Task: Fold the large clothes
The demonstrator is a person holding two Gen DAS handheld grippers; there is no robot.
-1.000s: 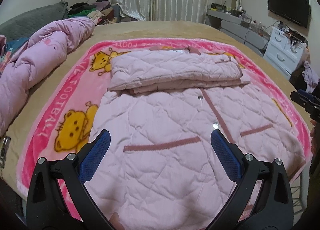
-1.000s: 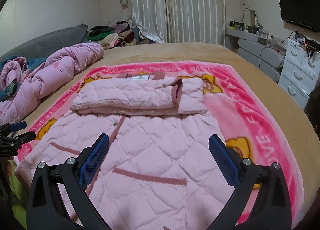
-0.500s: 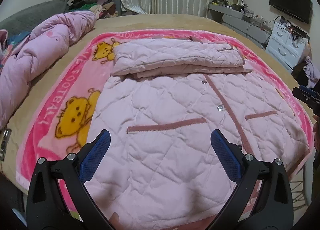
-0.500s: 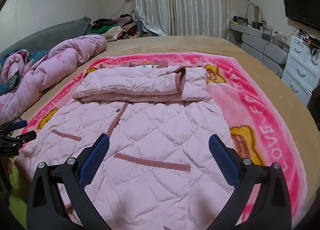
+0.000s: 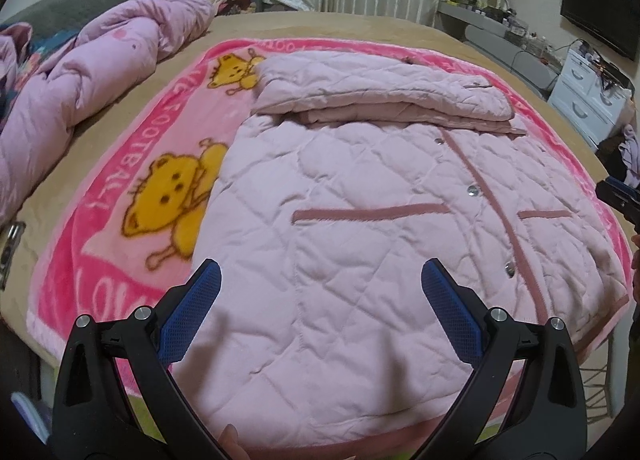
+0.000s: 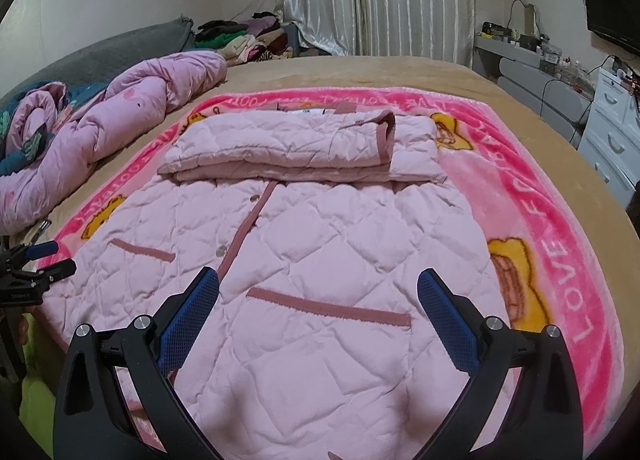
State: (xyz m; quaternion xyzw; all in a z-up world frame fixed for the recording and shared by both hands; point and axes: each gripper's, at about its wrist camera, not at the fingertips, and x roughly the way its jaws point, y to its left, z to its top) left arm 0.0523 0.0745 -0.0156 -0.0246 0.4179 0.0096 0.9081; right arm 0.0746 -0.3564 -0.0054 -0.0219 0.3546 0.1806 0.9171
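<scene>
At frame left, both views: rumpled pink duvet (image 6: 100,136) on the tan bed (image 6: 360,72), well apart from the work.
Underlay: pink cartoon blanket (image 5: 132,164) spread beneath, its border showing on both sides.
Task's thing: quilted pink jacket (image 5: 380,244) at frame centre, front up, snaps and placket showing, hem nearest the cameras; sleeves and upper part already folded into a band (image 6: 296,148) across the top.
Left gripper (image 5: 320,292): blue pads wide apart, nothing between them, poised above the lower left quarter of the jacket; also seen at the left edge of the right view (image 6: 40,260).
Right gripper (image 6: 318,300): pads equally wide apart, empty, above the lower right quarter, near the right pocket trim (image 6: 328,310).
Step in hand, as judged: reaching for the hem to bring the lower half up onto the folded band.
How to do it well: take the hem corners, one per gripper, at matching spots left and right; bite through both quilted layers, not only the top one; lift level and together so the placket stays straight.
Risk, as judged: padded fabric slipping from a shallow pinch, or the blanket edge being caught along with the hem.
Frame right: white drawers (image 6: 612,140) and wall screen (image 5: 600,8), clear of the motion.
</scene>
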